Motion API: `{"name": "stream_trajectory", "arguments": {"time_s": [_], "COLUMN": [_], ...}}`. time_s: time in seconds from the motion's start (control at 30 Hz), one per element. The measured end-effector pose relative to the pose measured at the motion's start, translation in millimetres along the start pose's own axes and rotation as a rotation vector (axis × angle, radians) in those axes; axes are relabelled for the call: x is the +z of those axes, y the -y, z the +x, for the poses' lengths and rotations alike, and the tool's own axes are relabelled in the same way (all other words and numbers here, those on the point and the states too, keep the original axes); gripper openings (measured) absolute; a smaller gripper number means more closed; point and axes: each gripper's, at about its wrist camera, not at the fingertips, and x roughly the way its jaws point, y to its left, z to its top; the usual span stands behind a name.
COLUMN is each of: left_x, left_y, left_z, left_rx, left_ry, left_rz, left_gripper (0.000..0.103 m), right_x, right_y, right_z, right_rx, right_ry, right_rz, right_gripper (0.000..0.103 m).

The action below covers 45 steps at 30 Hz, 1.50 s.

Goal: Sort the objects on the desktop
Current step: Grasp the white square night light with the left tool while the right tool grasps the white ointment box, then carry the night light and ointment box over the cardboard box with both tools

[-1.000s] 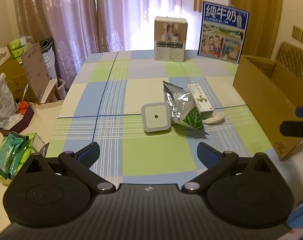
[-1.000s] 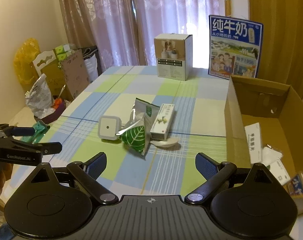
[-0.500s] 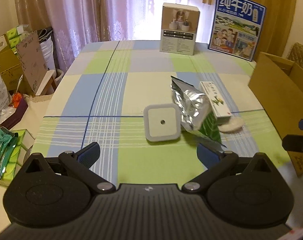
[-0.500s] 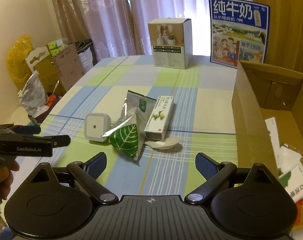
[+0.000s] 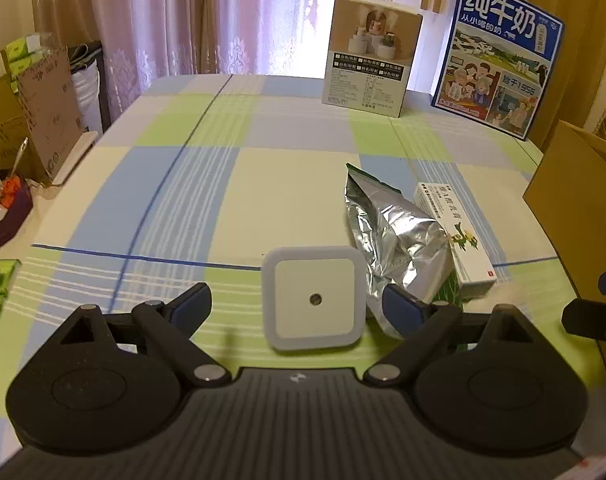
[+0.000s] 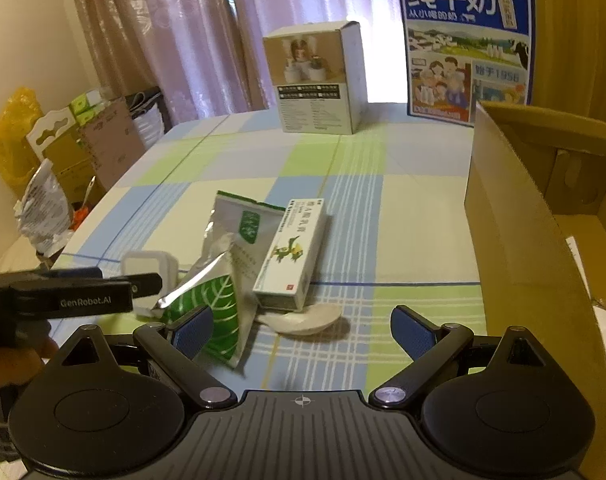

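Note:
A white square night light [image 5: 311, 298] lies on the checked tablecloth, right between the open fingers of my left gripper [image 5: 297, 306]. Beside it on the right lie a silver and green foil bag [image 5: 395, 236] and a white medicine box [image 5: 455, 236]. In the right wrist view my right gripper [image 6: 303, 330] is open and empty, just in front of the foil bag [image 6: 223, 300], the medicine box [image 6: 293, 252] and a white oval piece [image 6: 305, 320]. The night light [image 6: 149, 266] is partly hidden there behind the left gripper.
An open cardboard box [image 6: 515, 216] stands on the table's right side with items inside. A product box [image 5: 371, 54] and a blue milk carton [image 5: 499, 56] stand at the far edge. Bags and boxes [image 6: 79, 152] lie on the floor at the left.
Both grippers have moved forward toward the objects. The left gripper's open fingers now flank the night light. The right gripper has closed in on the bag and the medicine box.

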Motion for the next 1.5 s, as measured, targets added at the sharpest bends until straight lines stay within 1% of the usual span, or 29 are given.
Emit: {"name": "stream_trajectory", "arguments": {"time_s": [0.1,0.2,0.23,0.33,0.4,0.43,0.47,0.57,0.63,0.67,0.7,0.87,0.93,1.1,1.13,1.17,1.2,1.23,1.33,1.5], "left_x": [-1,-3,-4,-5,-5,-5,-6,-8,-8,-9,-9,-9,-10,-10,-10,-10,-10,-10,-10,-13], "left_y": [2,2,1,2,2,2,1,0,-2,-2,-3,-3,-3,-4,-4,-3,-3,-3,-2,-2], "left_z": [11,21,24,26,27,28,28,27,26,25,25,23,23,21,21,21,22,22,22,20], "left_rx": [0.005,0.019,0.022,0.041,0.060,0.065,0.067,0.092,0.089,0.088,0.088,0.077,0.073,0.071,0.069,0.068,0.066,0.064,0.064,0.057], "left_ry": [-0.005,-0.019,-0.023,-0.013,-0.005,0.000,0.006,0.022,0.028,0.029,0.029,0.033,0.034,0.040,0.039,0.036,0.035,0.033,0.034,0.022], "left_rz": [-0.001,-0.006,-0.003,0.010,0.021,0.020,0.016,0.023,0.022,0.020,0.021,0.021,0.022,0.022,0.023,0.023,0.024,0.024,0.030,0.033], "left_gripper": [0.090,0.083,0.082,0.082,0.079,0.074,0.063,0.061,0.061,0.061,0.061,0.061,0.061,0.061,0.061,0.061,0.061,0.061,0.061,0.061], "right_x": [1,2,2,4,7,8,11,20,26,29,31,38,38,39,39,39,39,40,40,40], "right_y": [4,5,5,4,2,0,-1,-8,-12,-13,-14,-15,-13,-9,-9,-9,-10,-11,-13,-16], "right_z": [5,11,13,22,27,30,33,44,56,61,68,96,104,118,119,120,121,121,117,96], "right_rx": [0.010,0.013,0.014,0.011,0.008,0.008,0.009,0.000,-0.009,-0.012,-0.016,-0.032,-0.047,-0.046,-0.043,-0.039,-0.037,-0.042,-0.039,-0.030], "right_ry": [0.004,0.005,0.003,-0.002,-0.003,-0.004,-0.005,-0.002,-0.013,-0.022,-0.033,-0.103,-0.119,-0.144,-0.147,-0.148,-0.150,-0.150,-0.147,-0.122], "right_rz": [0.016,0.020,0.022,0.017,0.009,0.002,-0.006,-0.039,-0.060,-0.066,-0.069,-0.076,-0.076,-0.069,-0.072,-0.075,-0.079,-0.085,-0.095,-0.110], "right_gripper": [0.093,0.093,0.093,0.093,0.093,0.093,0.093,0.092,0.087,0.078,0.075,0.071,0.068,0.062,0.061,0.054,0.044,0.044,0.037,0.035]}}
